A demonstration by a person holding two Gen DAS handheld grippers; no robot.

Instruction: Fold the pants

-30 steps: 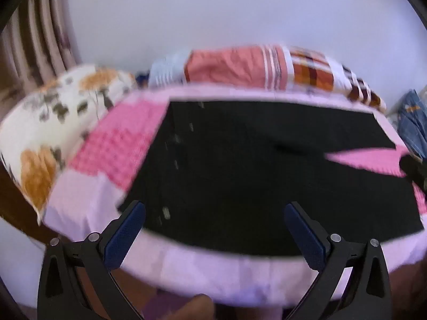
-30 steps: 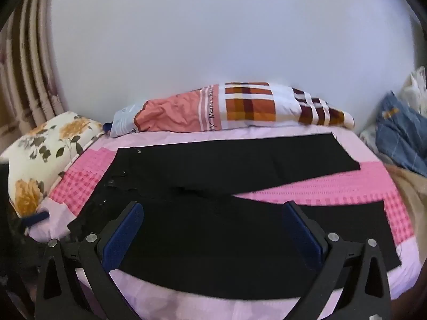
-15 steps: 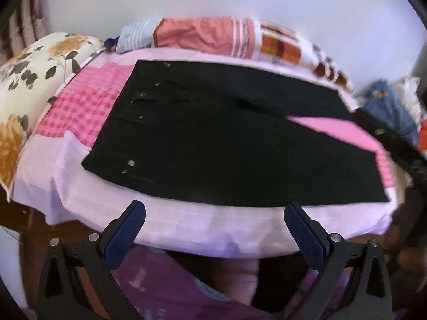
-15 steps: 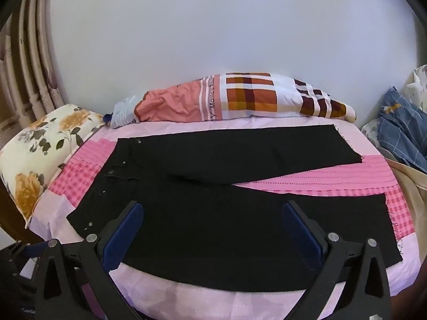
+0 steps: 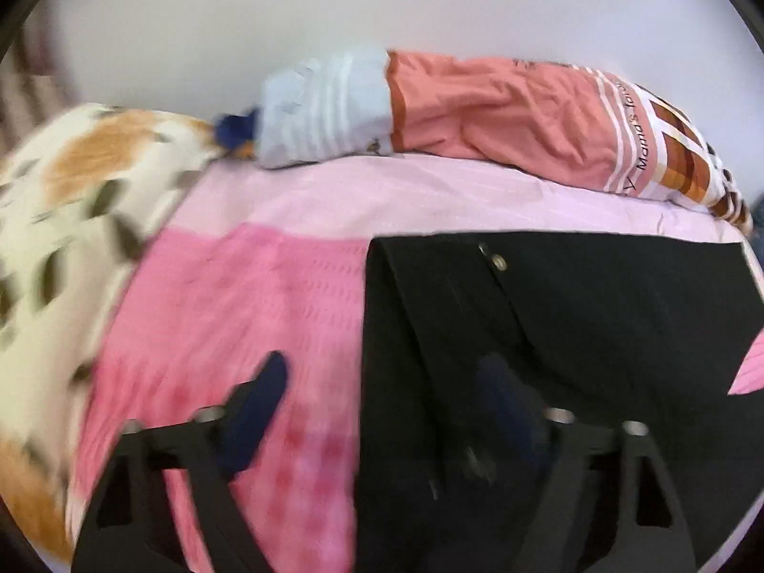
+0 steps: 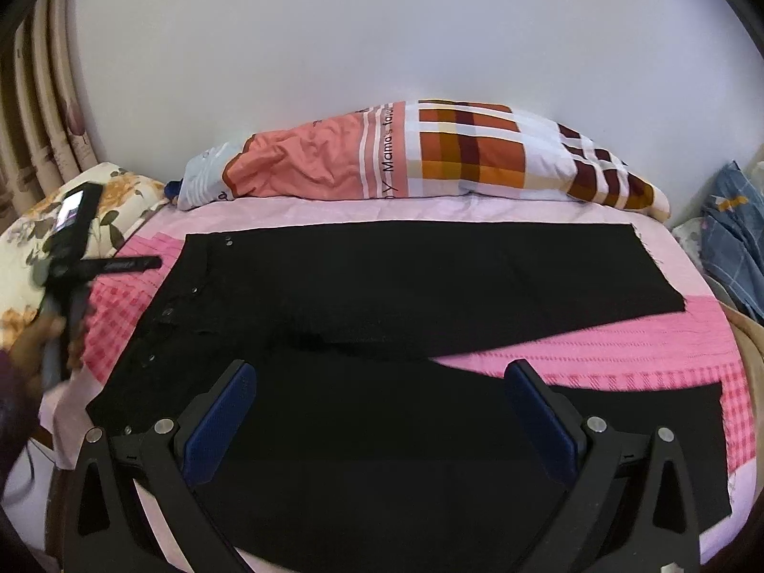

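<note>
Lying flat on the pink bedspread (image 6: 620, 363), the pants (image 6: 382, 296) are spreading waistband to the left and the two legs fanning out to the right, with a wedge of pink showing between them. They are looking like soft, limp black cloth, light enough to lift with one pinch but likely to sag and drag wherever they are not being supported. Small metal buttons are glinting along the waist (image 5: 499, 262), so that end is probably feeling thicker and giving the firmest bite. Judging from this, taking the near waist corner with one gripper and the near leg hem with the other is seeming the sensible hold for carrying one leg over onto the other.

The left gripper (image 5: 382, 391) is hovering low over the waistband edge, jaws spread wide and holding nothing, one finger over the bedspread and one over the black cloth; this view is blurring with motion. The right gripper (image 6: 382, 410) is hanging released above the near leg, also gripping nothing.

On the rolled quilt (image 6: 429, 157) behind, lettering is reading "Mama's fav…", the rest curving out of sight
</note>
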